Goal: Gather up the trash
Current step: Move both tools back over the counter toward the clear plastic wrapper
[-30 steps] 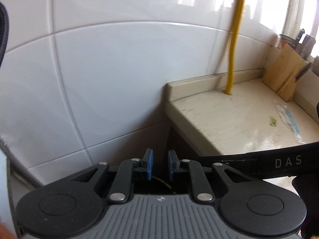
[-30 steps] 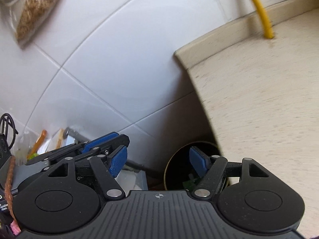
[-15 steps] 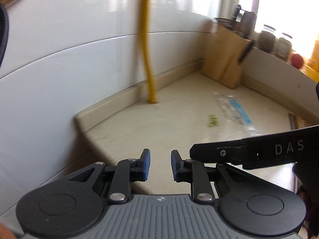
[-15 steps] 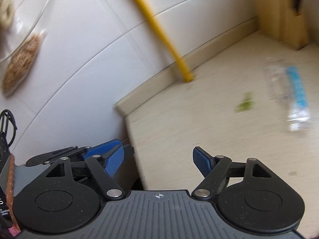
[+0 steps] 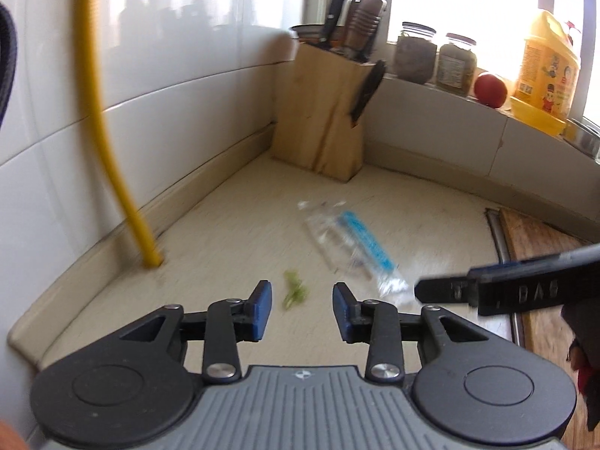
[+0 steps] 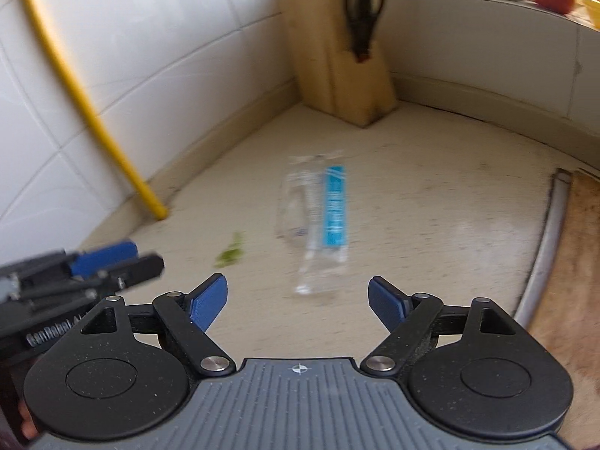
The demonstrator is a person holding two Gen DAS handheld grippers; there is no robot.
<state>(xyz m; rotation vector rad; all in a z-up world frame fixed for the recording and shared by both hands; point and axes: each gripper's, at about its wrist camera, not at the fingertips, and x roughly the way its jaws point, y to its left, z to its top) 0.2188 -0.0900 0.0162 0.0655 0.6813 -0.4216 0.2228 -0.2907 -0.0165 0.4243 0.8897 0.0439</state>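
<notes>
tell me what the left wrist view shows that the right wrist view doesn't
Only the left wrist view shows the yellow jug on the sill, both glass jars in full, and the knife handles atop the block.

Only the right wrist view shows the left tongs' blue pad from the side.

Both show the clear wrapper with a blue stripe, the green scrap, the knife block, the yellow hose, the red fruit and the counter. Both tongs, left and right, are open and empty.
</notes>
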